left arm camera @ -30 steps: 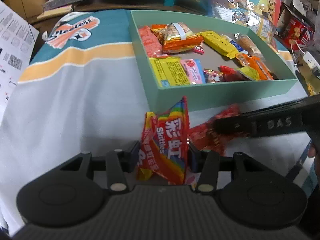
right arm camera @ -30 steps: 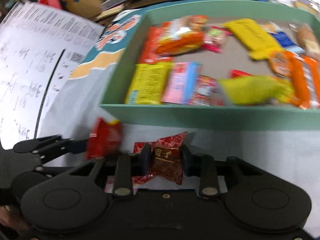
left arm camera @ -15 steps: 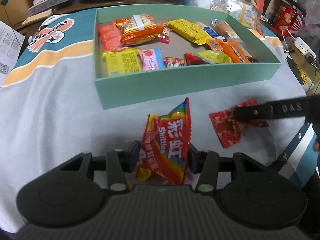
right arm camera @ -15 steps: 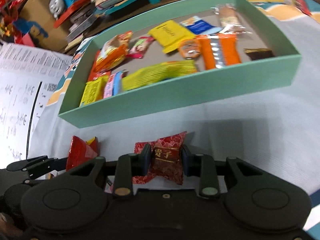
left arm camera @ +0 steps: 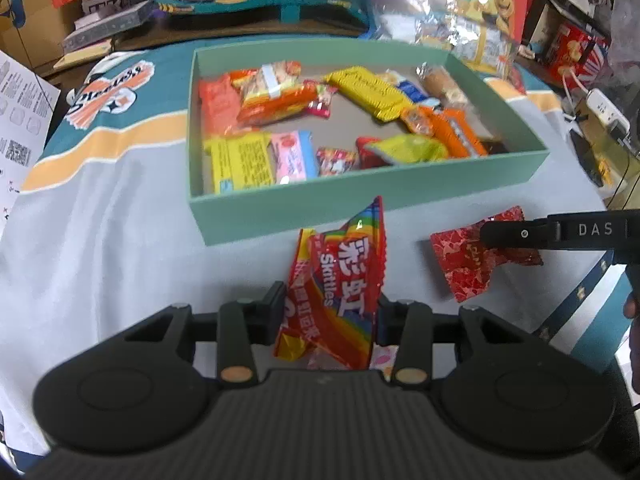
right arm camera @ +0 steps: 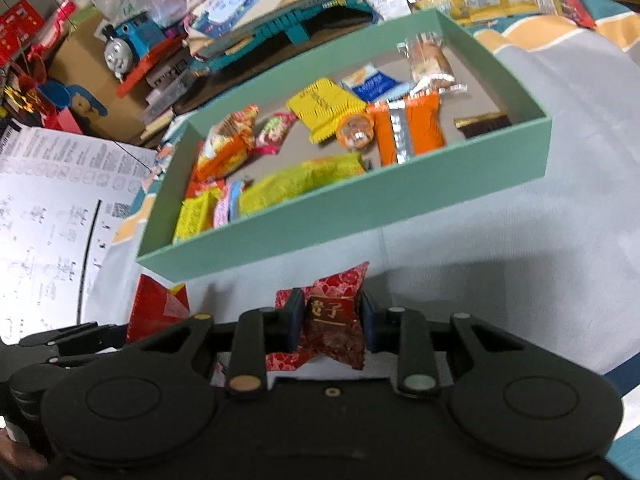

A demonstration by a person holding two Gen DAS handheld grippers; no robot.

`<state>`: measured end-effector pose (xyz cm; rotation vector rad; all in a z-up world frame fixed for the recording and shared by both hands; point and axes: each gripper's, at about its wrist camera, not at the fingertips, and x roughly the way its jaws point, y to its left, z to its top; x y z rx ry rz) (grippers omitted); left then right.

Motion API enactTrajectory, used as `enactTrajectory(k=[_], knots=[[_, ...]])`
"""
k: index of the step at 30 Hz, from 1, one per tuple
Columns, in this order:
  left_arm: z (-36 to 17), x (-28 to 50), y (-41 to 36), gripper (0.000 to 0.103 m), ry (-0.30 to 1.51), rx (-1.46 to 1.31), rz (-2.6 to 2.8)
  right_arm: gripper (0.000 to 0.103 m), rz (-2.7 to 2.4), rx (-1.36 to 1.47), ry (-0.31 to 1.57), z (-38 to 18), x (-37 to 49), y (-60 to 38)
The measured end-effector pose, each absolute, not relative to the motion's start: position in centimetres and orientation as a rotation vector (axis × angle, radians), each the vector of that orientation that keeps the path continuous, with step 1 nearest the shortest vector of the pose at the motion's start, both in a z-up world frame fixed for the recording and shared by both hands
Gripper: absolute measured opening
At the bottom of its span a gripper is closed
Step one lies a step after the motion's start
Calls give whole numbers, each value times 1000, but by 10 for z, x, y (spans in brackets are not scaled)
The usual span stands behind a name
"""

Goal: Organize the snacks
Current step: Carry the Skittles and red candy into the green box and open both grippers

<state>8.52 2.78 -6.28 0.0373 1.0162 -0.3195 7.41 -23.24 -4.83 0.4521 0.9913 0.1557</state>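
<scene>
My left gripper (left arm camera: 330, 312) is shut on a red rainbow Skittles bag (left arm camera: 340, 284), held upright above the cloth in front of the green box (left arm camera: 360, 204). My right gripper (right arm camera: 330, 326) is shut on a small red patterned candy packet (right arm camera: 334, 320), also held in front of the box (right arm camera: 360, 204). In the left wrist view the right gripper's finger (left arm camera: 560, 234) and the red packet (left arm camera: 468, 260) show at the right. In the right wrist view the Skittles bag (right arm camera: 156, 308) shows at the lower left. The box holds several wrapped snacks.
The box stands on a grey, orange and teal cloth (left arm camera: 100, 200). Printed paper sheets (right arm camera: 48, 208) lie at the left. Books, boxes and a blue toy train (right arm camera: 128, 44) clutter the back. A power strip (left arm camera: 604, 108) lies at the right.
Both grippers have drawn back and risen from the box with their snacks still held. The box now sits farther off and more of its inside shows.
</scene>
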Motion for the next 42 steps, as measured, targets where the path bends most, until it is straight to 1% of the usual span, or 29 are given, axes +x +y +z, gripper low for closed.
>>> enactTrajectory(k=[8, 16, 21, 27, 42], knots=[[-27, 100, 26, 41, 945, 9, -336, 28, 177, 472, 896, -10, 79, -245], [-7, 151, 14, 41, 882, 7, -307, 28, 177, 440, 830, 13, 125, -236], [-12, 183, 4, 41, 885, 14, -291, 28, 178, 417, 819, 16, 158, -226], [-29, 207, -4, 41, 916, 27, -285, 28, 167, 384, 844, 8, 189, -215], [-46, 231, -12, 42, 946, 43, -289, 29, 173, 360, 870, -8, 230, -202]])
